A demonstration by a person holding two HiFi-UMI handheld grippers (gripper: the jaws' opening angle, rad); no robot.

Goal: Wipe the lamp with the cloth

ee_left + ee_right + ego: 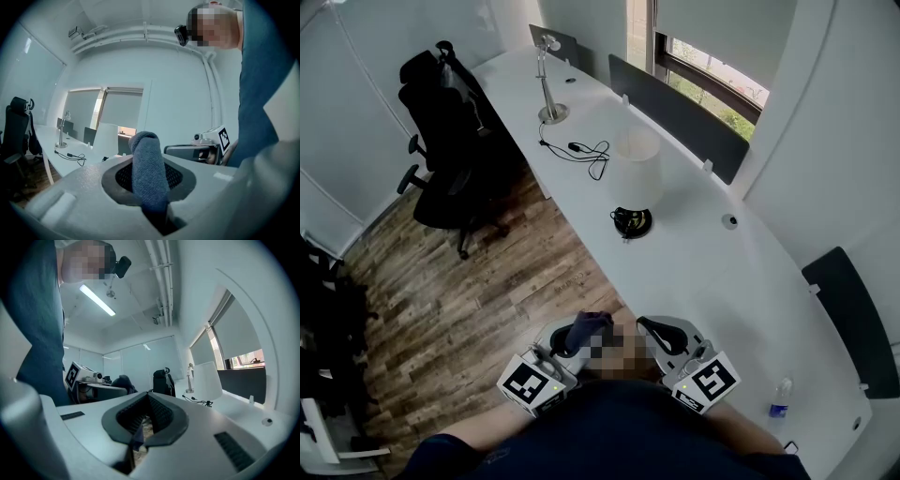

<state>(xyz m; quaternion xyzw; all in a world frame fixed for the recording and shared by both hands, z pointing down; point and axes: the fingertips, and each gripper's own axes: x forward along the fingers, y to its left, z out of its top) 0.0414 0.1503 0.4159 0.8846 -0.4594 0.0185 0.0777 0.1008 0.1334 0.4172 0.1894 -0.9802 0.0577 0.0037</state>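
Note:
The lamp [636, 169] has a white shade and a black base [631, 222] and stands on the long white desk [703, 272], well ahead of both grippers. It shows small in the left gripper view [105, 140] and the right gripper view [207, 379]. My left gripper [572, 339] is held close to my body, shut on a dark blue-grey cloth [146, 173] that sticks up rolled between its pads. The cloth [587, 327] bulges at the jaw tips. My right gripper [661, 336] hovers beside it with jaws closed together [146, 420], nothing clearly held.
A silver desk lamp [548, 84] and a black cable [581, 150] lie farther along the desk. Dark dividers [675, 112] line its far edge. A black office chair [445, 131] stands on the wooden floor at left. A water bottle [779, 398] sits near my right.

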